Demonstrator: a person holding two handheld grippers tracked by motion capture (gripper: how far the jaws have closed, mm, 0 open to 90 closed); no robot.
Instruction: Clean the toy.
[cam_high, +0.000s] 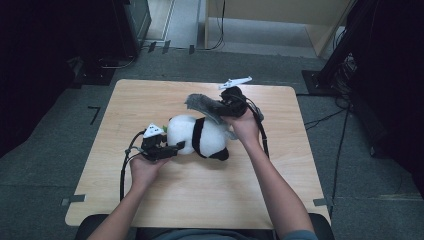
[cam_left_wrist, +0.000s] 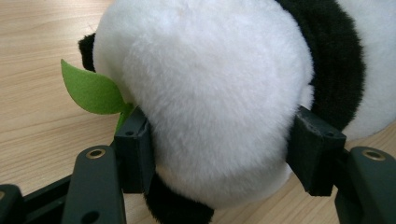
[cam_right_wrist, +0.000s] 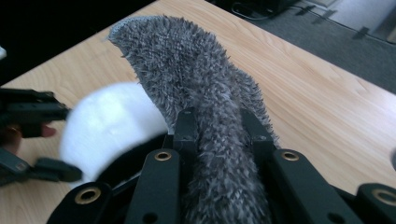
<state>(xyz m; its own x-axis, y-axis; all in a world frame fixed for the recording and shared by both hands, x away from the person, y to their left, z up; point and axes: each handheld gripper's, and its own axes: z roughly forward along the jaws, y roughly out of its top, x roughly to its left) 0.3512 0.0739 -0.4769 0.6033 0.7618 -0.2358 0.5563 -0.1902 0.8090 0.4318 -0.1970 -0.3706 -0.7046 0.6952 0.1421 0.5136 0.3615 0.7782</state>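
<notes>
Left gripper (cam_high: 172, 148) jaws clamped on white-and-black plush panda (cam_high: 200, 136) on wooden table (cam_high: 210, 195), right gripper (cam_high: 212, 106) pinching fuzzy grey cloth (cam_high: 202, 105) above it.

High view looks down from above; both close tool views share the panda (cam_left_wrist: 210, 93), perhaps.

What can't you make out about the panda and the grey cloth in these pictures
- Panda plush face: turned away in the left gripper view, small in the high view.
- Grey cloth lower end: cut off by the bottom edge, right gripper view.
- Green leaf attachment: hidden behind the left gripper jaw.
</notes>
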